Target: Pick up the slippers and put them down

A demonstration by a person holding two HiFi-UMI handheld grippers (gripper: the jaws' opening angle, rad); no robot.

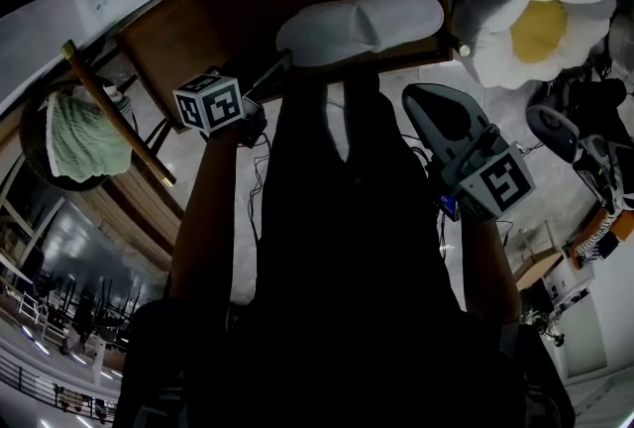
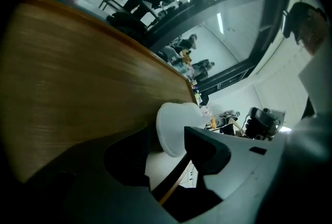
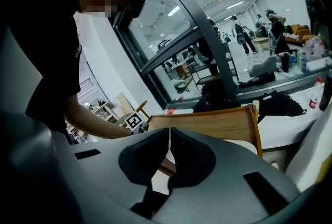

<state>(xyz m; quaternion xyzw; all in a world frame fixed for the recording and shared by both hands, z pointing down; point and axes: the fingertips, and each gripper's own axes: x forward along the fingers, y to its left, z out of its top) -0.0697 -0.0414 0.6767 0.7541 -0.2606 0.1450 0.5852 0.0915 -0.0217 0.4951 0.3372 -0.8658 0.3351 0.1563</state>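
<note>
- Now the left gripper [image 2: 166, 151] has its jaws spread, pinching nothing; the white slippers [image 1: 362, 25] lie on the wooden chair [image 1: 198, 20].
- Right gripper [image 3: 169, 153]: jaws pressed together, empty.

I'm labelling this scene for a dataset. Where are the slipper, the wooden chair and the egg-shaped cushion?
slipper [image 1: 362, 23], head view, middle of its white top.
wooden chair [image 1: 213, 20], head view, bare part of the seat.
egg-shaped cushion [image 1: 540, 28], head view, the yellow yolk.
</note>
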